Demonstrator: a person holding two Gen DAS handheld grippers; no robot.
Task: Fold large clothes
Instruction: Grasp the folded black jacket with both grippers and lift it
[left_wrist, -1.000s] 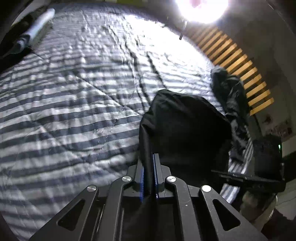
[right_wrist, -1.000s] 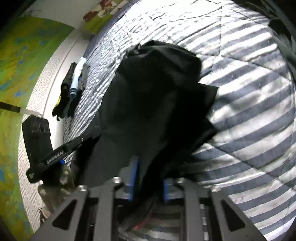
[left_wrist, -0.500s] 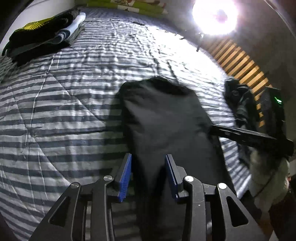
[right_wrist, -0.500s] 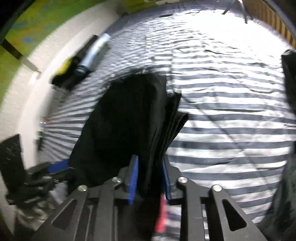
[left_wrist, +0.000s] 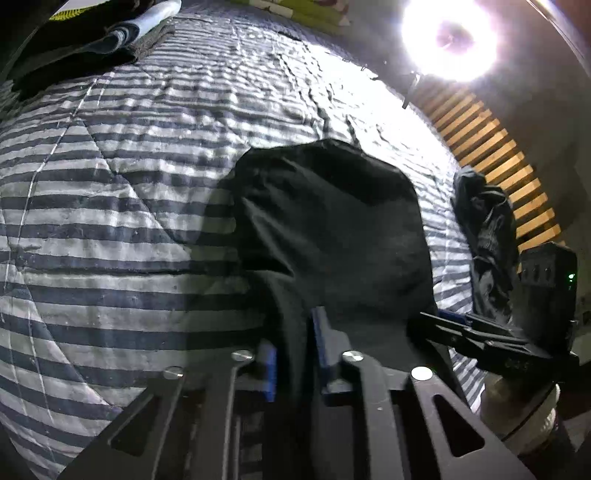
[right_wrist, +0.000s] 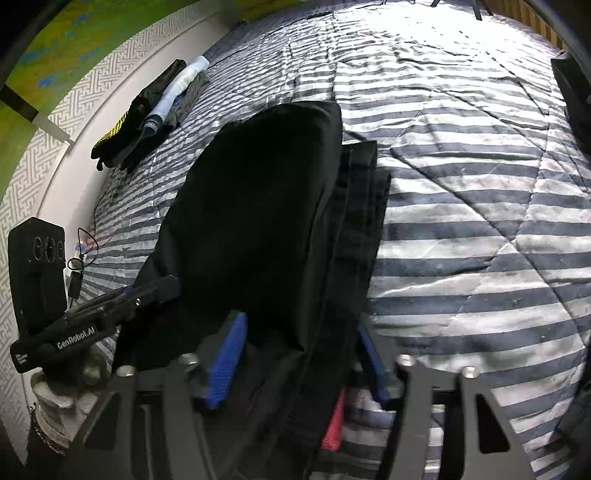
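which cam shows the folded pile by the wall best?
Right wrist: the folded pile sits whole and lit beside the white wall. Left wrist catches only its dark edge, cropped at the top left corner.

Striped quilt; lamp; slatted headboard.

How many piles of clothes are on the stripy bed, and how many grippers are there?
Black garment being folded: 1
Stack of folded clothes by the wall: 1
Crumpled dark garment at the bed's edge: 1
Grippers: 2, the left gripper and the right gripper
Total: 5, all on or over the striped bedcover.
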